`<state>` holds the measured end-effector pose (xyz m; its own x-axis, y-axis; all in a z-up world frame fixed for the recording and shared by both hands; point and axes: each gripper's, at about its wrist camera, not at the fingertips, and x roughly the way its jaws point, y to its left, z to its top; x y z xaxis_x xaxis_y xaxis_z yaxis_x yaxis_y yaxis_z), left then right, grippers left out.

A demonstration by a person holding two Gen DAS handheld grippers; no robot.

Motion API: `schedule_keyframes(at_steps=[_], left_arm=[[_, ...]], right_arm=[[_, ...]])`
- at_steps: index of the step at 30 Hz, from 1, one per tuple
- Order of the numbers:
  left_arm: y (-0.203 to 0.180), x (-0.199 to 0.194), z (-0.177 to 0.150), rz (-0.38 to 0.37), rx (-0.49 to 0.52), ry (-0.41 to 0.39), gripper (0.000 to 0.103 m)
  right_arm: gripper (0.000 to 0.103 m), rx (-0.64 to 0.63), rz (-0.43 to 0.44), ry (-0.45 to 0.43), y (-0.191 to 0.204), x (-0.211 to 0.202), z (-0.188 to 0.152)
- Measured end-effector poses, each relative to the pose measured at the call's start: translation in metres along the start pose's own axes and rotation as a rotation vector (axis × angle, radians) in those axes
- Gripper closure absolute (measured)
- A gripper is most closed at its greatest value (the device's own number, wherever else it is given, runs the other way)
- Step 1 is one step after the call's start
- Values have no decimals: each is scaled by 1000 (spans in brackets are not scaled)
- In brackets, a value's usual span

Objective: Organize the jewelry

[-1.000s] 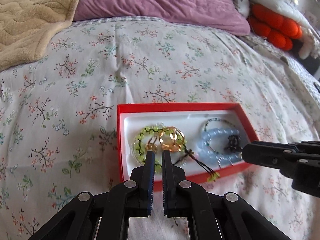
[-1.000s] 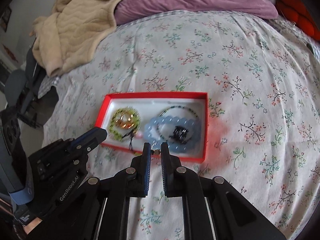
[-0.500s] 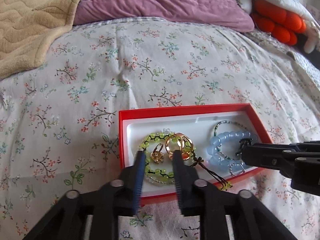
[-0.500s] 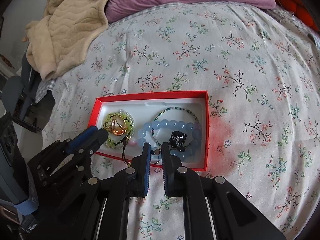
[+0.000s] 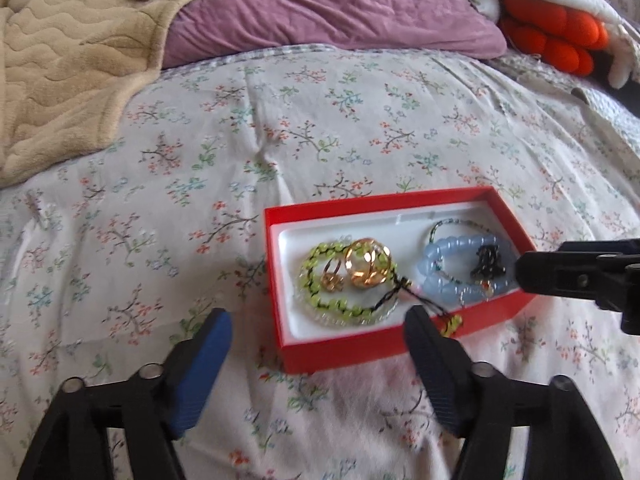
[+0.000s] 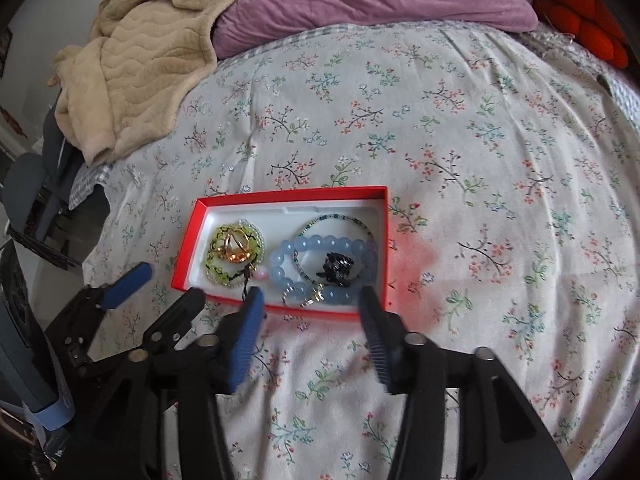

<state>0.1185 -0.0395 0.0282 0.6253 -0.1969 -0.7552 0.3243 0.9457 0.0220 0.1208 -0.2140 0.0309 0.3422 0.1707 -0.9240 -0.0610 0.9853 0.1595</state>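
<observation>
A red box (image 5: pixel 340 354) with a white lining sits on the floral bedspread; it also shows in the right wrist view (image 6: pixel 188 258). Inside lie a green bead bracelet (image 5: pixel 320 300), gold rings (image 5: pixel 366 266), a pale blue bead bracelet (image 5: pixel 436 276), a thin teal bead strand (image 6: pixel 340 222) and a black piece (image 5: pixel 490 260). My left gripper (image 5: pixel 318 320) is open and empty, just short of the box's near edge. My right gripper (image 6: pixel 310 302) is open and empty at the box's near edge, over the blue bracelet (image 6: pixel 320 248).
A beige blanket (image 5: pixel 60 60) lies at the back left, a purple pillow (image 5: pixel 320 4) at the back, orange cushions (image 5: pixel 552 36) at the back right. The bed edge drops off at the left in the right wrist view (image 6: pixel 86 184).
Both grippers have opened wide and drawn back a little from the box. The jewelry stays in the box.
</observation>
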Motion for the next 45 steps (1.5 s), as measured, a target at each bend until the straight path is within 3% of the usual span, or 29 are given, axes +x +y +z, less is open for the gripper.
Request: schedule_keyframes(at_steps=[3,8,15,19,27,45], left_arm=[[-1,-7,-7,13,0,4,12],[2,-18,-25,70,-29,34,2],[4,-23,-50,122,-74,123,1],[8,-26,-61,126,-137,165,1],[9,-30,-63,152,-172,163,1],[6,-29,-62,144,-151,171,1]], right_arm=[[42,-28,-37,-8,1,-6,-8],[33,-106,-110,-17,3,-15,-26],[0,-156,-208,-50,2,-24,-53],[0,-180,-281,-39,4,-23,-64],[0,-163,-297,-8,9,-12,-80],[0,-151,-311,10,14,0,-82]])
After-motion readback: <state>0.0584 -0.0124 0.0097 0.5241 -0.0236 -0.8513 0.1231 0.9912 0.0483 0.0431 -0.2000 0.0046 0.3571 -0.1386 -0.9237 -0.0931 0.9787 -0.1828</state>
